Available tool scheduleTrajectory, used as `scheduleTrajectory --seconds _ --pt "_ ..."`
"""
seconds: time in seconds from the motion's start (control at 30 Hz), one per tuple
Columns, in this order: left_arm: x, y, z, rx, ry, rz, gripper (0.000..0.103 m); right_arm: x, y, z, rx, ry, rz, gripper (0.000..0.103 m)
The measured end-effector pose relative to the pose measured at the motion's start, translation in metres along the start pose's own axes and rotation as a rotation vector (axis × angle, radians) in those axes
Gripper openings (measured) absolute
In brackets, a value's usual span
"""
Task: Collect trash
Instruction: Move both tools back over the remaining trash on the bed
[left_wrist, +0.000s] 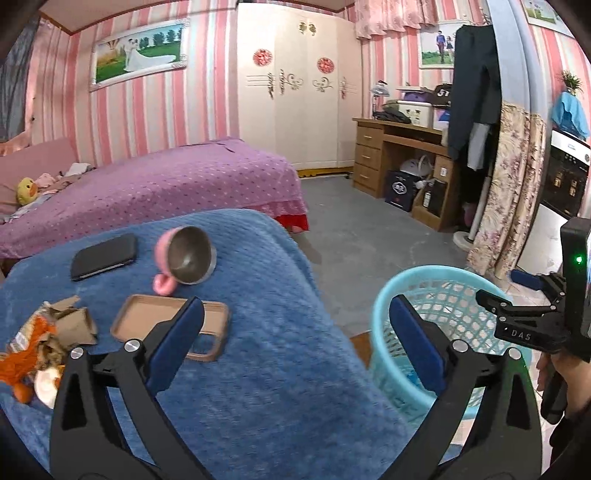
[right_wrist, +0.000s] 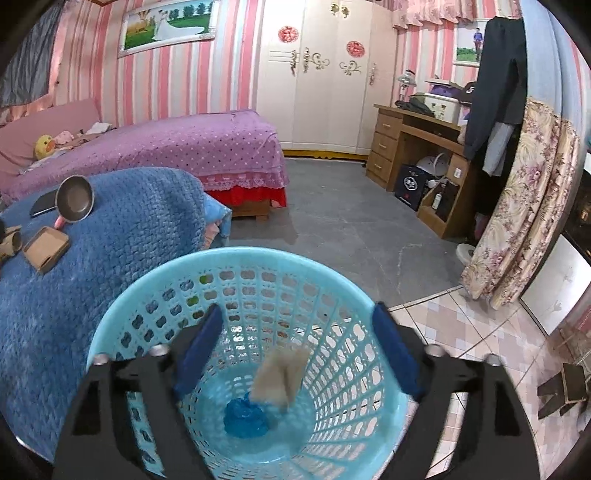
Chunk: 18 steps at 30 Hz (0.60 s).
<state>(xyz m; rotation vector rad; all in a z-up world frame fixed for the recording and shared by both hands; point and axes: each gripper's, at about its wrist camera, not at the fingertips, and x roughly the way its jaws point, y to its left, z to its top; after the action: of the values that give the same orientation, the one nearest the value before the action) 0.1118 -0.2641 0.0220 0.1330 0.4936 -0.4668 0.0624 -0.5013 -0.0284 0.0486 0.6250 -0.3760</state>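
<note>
A tan scrap of cardboard is inside the blue basket, blurred and tilted, directly below and between the fingers of the right tongs; it appears to be dropping onto or just reaching the bottom. Beside it on the basket floor lies a crumpled blue wrapper. The right tongs stand wide apart with nothing between the pads, poised over the basket mouth.

So at least two pieces look collected. More remains: ahead and to the left of the left tongs, on the blue blanket, sits a heap of torn cardboard and an orange wrapper, with a pale round scrap beside it. The left tongs are also spread wide and empty, hovering above the blanket with the basket just off their right finger.

Near the heap lie a brown phone case, a metal cup with a pink handle and a dark phone; these are probably not trash and should stay. By my judgement the job is partway through, with the heap still to clear.
</note>
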Motion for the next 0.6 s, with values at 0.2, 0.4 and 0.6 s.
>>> scheduleTrajectory --seconds 0.2,0.4,0.6 --pt "-0.021 0.032 0.005 -0.029 -0.029 0.045 0.097 -0.005 0.011 0.014 0.019 -0.008 0.004 0.097" --pt "-0.036 0.061 0.005 -0.060 -0.039 0.083 0.097 -0.016 0.037 0.023 -0.009 -0.029 0.000 0.098" --pt "-0.050 0.097 -0.006 -0.083 -0.039 0.137 0.097 -0.031 0.076 0.031 -0.024 -0.059 0.030 0.098"
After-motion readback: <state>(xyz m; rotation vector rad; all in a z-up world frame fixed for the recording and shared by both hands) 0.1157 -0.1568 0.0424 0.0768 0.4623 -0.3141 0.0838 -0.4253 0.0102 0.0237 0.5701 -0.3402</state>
